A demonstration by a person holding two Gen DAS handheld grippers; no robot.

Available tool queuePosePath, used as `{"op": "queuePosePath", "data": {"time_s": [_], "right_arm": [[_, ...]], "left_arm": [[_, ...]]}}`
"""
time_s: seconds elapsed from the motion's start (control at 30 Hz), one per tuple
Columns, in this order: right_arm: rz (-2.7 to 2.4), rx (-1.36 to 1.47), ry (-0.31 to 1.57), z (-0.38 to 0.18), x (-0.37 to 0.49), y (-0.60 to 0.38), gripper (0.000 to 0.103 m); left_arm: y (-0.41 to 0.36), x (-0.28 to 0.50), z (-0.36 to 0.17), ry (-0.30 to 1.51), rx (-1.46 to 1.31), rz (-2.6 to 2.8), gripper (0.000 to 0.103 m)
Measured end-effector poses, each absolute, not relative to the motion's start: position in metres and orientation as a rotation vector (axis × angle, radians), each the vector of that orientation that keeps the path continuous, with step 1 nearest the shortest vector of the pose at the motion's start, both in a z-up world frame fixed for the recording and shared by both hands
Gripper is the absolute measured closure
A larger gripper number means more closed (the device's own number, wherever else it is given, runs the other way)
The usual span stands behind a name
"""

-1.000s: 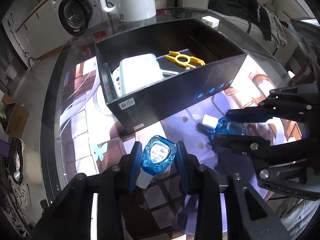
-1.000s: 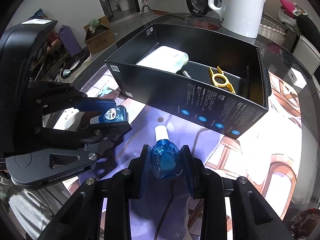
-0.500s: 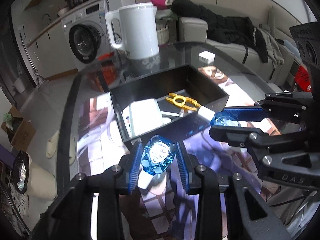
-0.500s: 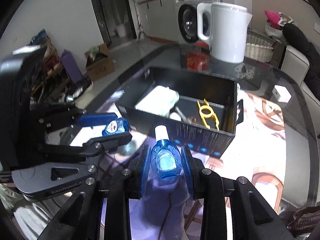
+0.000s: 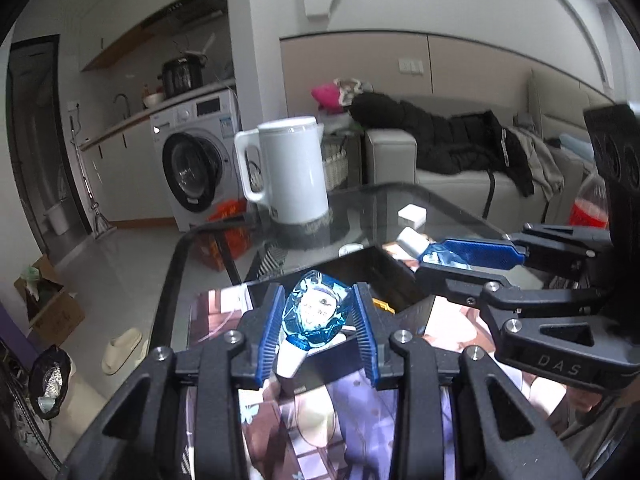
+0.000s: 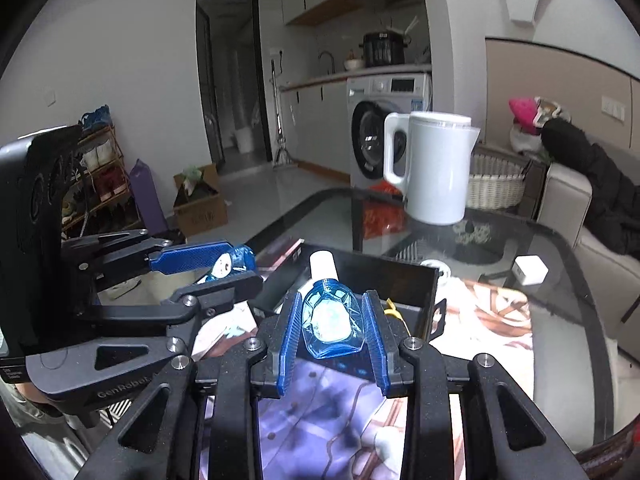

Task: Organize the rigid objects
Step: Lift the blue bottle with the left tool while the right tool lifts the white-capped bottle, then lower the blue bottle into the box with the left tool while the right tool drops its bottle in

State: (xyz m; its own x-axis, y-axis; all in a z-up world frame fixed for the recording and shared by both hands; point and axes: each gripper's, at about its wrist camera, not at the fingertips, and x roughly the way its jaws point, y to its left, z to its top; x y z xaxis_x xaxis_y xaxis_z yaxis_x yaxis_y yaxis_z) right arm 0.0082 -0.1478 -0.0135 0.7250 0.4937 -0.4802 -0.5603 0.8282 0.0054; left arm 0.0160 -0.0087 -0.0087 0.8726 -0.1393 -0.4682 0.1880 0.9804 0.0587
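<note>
My left gripper [image 5: 316, 320] is shut on a small blue bottle [image 5: 316, 314], white cap pointing down toward me. My right gripper [image 6: 330, 320] is shut on a second blue bottle [image 6: 328, 318], white cap pointing up and away. Both are held high above the table, side by side; each gripper shows in the other's view, the right one [image 5: 460, 258] and the left one [image 6: 224, 264]. The black open box [image 6: 376, 276] lies below and ahead, mostly hidden by the grippers. A yellow tool [image 6: 394, 312] inside it barely shows.
A white kettle [image 5: 286, 172] stands on the glass table [image 6: 560, 280] behind the box. A small white cube [image 6: 530, 270] lies at the table's right. A printed mat [image 6: 488, 320] covers the table. A washing machine, sofa and cardboard boxes are beyond.
Both grippers have lifted their bottles from the mat to well above the table and tilted up toward level. The box has dropped low in both views.
</note>
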Motion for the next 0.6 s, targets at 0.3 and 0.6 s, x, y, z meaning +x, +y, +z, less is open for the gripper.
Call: {"op": "queuePosePath", "data": {"time_s": [0.3, 0.6], "right_arm": [[0.553, -0.087, 0.313, 0.004, -0.007, -0.162, 0.072], [0.58, -0.127, 0.267, 0.009, -0.018, -0.156, 0.072]], "left_arm": [[0.006, 0.009, 0.007, 0.373, 0.039, -0.119, 0.07], [0.001, 0.009, 0.01, 0.356, 0.031, -0.116, 0.07]]}}
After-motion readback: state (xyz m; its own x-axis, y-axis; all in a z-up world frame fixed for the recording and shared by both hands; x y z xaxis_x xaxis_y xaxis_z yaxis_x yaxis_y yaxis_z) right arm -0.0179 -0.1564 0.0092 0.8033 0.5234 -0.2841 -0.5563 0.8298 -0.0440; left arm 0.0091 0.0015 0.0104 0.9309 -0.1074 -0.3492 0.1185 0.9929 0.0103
